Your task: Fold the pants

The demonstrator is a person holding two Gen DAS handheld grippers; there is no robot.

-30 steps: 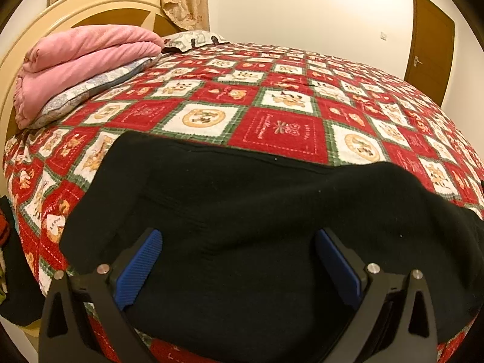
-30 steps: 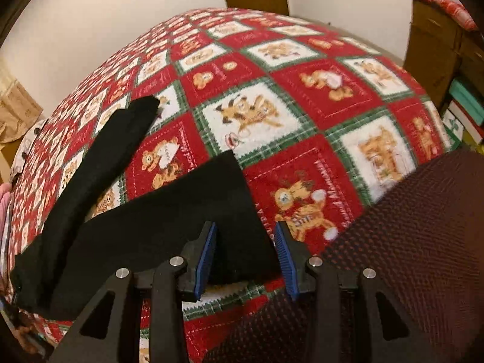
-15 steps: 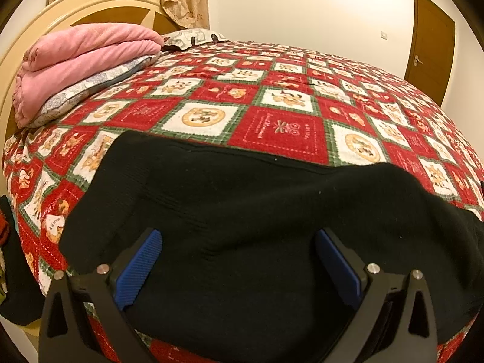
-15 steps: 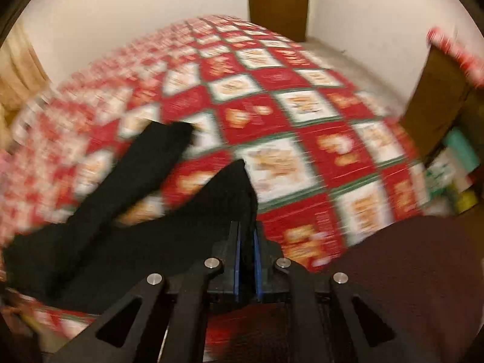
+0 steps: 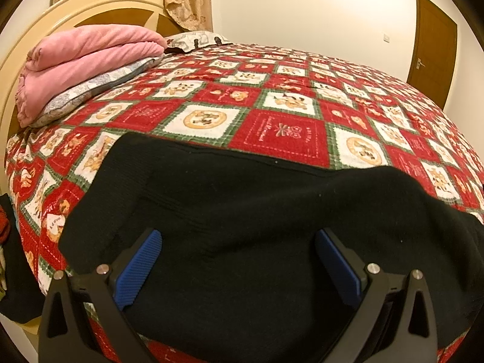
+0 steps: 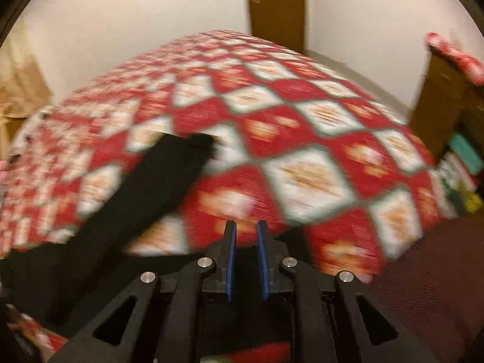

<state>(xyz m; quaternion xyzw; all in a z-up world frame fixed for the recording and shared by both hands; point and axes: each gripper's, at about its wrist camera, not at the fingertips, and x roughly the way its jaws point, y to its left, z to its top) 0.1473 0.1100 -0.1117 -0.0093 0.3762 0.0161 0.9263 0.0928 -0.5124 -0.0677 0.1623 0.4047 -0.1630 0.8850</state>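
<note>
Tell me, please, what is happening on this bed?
A person with two handheld grippers is folding black pants on a Christmas-patterned quilt. The left gripper hovers wide open over the waist end. The right gripper, jaws nearly together, seems to pinch a leg's hem, though blur hides the grip.

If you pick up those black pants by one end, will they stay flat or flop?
Probably flop: the black pants lie limp, with soft creases, hugging the quilt. They look thin, so they'd likely dangle from wherever they're held. The knit looks fuzzy, so probably not slippery.
</note>
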